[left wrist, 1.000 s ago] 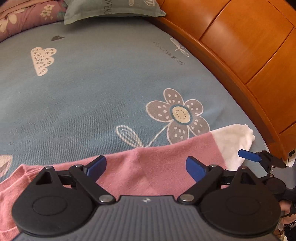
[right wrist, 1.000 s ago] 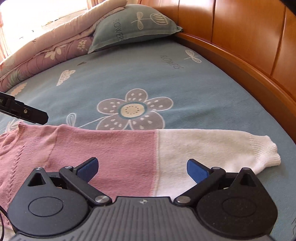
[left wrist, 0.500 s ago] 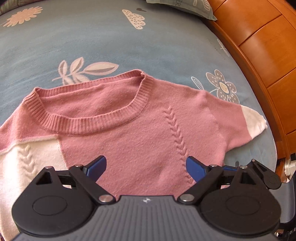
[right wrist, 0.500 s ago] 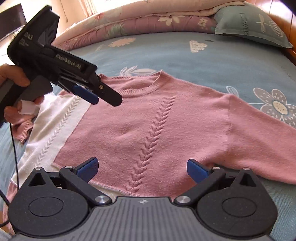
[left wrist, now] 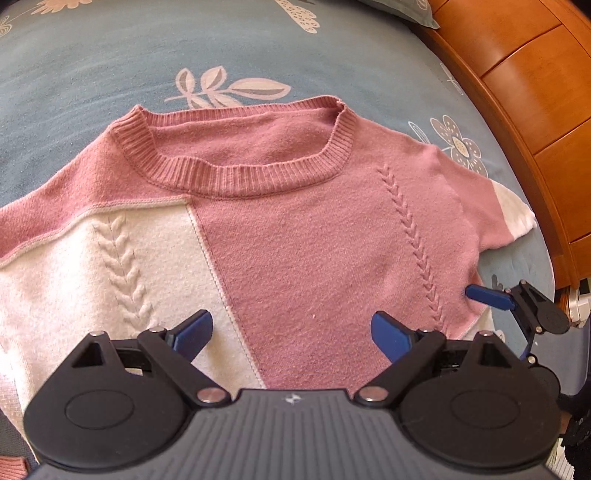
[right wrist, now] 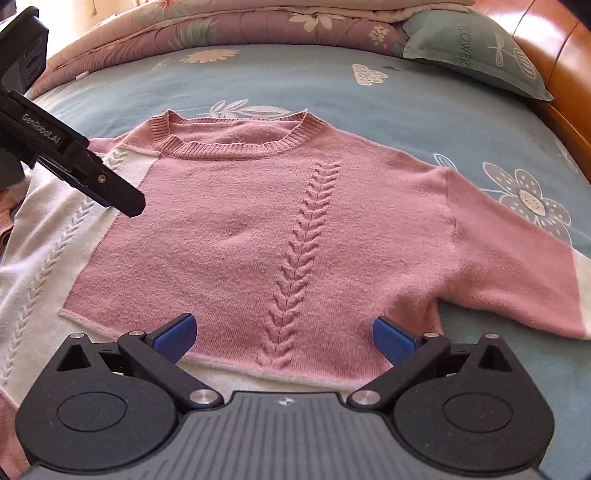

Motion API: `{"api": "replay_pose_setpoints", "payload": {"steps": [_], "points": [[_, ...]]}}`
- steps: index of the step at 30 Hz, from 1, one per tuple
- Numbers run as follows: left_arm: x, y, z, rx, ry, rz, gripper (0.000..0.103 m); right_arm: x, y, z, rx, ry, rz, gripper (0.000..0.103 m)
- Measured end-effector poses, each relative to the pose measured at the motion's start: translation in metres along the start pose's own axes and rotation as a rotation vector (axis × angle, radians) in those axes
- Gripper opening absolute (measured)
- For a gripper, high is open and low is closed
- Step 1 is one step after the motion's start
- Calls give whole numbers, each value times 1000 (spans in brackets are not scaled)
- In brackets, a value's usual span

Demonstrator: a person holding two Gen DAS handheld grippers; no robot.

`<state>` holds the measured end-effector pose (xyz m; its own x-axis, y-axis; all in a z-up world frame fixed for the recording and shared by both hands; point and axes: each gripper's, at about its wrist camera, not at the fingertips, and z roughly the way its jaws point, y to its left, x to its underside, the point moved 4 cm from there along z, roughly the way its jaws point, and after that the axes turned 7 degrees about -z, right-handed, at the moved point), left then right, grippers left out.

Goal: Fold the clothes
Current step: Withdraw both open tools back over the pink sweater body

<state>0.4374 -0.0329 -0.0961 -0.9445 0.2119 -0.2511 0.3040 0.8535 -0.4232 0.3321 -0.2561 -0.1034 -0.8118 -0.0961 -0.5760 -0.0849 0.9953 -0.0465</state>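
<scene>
A pink and white knit sweater (left wrist: 303,236) lies spread flat, front up, on the blue bedsheet (left wrist: 92,74), collar toward the far side. My left gripper (left wrist: 293,332) hovers open above its lower body, over the seam between the white and pink panels, with nothing held. In the right wrist view the sweater (right wrist: 258,229) fills the middle. My right gripper (right wrist: 284,338) is open just above the hem near the cable braid. The left gripper (right wrist: 123,199) shows there over the white panel. A blue finger (left wrist: 487,297) of the right gripper shows by the sweater's right side seam.
A wooden headboard (left wrist: 535,92) curves along the right of the bed. A grey-green pillow (right wrist: 476,48) and a rolled floral quilt (right wrist: 221,26) lie at the far end. Bare sheet lies beyond the collar and under the right sleeve (right wrist: 517,266).
Both views have swung from the right sleeve, a second ago, to the sweater's body. Over the last half second both grippers shifted further across it. Both stayed open.
</scene>
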Motion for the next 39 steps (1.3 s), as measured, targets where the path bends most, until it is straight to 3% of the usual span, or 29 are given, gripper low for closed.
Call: {"api": "replay_pose_setpoints", "payload": {"steps": [3,5,11,14,20,25,29,34,39], "points": [[4,9,-1,-94,-1,23,93,-6,-18,22,42,-9,43,103],[7,15,-4,-141,-12,34,92,-7,-28,17,23,-6,83,103],[13,5,-21,-58,-84,7,92,-1,20,-15,-73,35,-16,103],[23,1,-14,-96,-83,29,92,17,36,-5,-47,86,-76,103],[45,30,-16,-194,-83,-50,92,29,37,-7,-37,29,-81,103],[16,40,-36,-168,-190,-126,92,31,38,-7,-34,7,-82,103],[-20,62,-22,-171,-238,-164,92,32,37,-7,-42,1,-90,103],[-58,102,-9,-296,-312,-167,92,33,37,-8,-51,-9,-103,103],[-70,104,-22,-223,-297,-200,90,33,36,-9,-62,-13,-115,103]]}}
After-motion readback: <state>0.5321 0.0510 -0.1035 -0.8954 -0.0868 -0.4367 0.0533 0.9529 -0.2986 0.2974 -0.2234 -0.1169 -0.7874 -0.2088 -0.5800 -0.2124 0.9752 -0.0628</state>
